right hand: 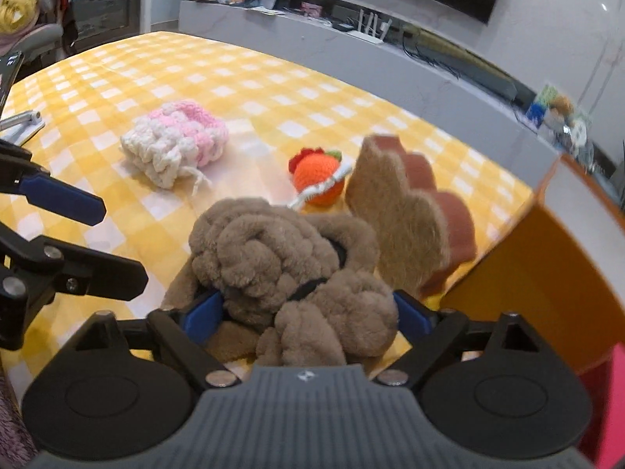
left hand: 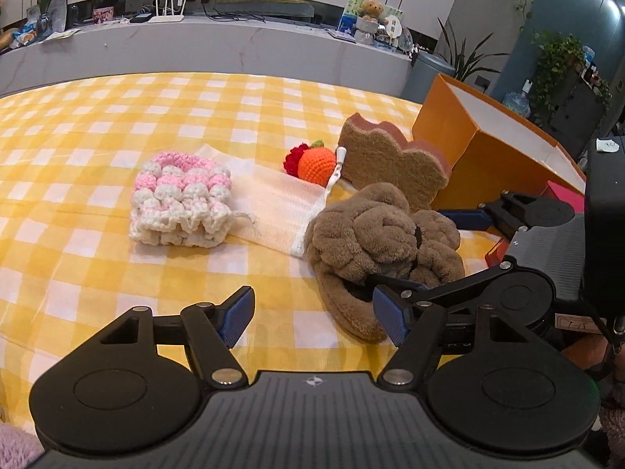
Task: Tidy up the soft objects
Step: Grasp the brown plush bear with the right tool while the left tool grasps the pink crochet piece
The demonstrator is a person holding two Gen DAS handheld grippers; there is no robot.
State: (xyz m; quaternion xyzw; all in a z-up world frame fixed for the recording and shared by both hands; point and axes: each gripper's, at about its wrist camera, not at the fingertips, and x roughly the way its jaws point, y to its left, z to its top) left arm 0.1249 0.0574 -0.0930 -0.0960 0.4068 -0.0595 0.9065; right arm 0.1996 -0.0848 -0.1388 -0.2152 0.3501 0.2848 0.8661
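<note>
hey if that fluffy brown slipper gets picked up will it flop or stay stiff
The fluffy brown slipper would probably sag; its plush knots look squashy. Likely light for its size, and the fuzzy pile should resist slipping. The right gripper straddles it, jaws wide.

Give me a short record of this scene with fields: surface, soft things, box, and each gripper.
surface: yellow checked cloth
soft things: brown plush; pink and white crochet piece; orange crochet fruit; brown sponge, upright; cream cloth
box: orange box, beside the sponge
left gripper: open, nothing between the pads, right pad at the plush's edge
right gripper: open, fingers on either side of the plush
</note>
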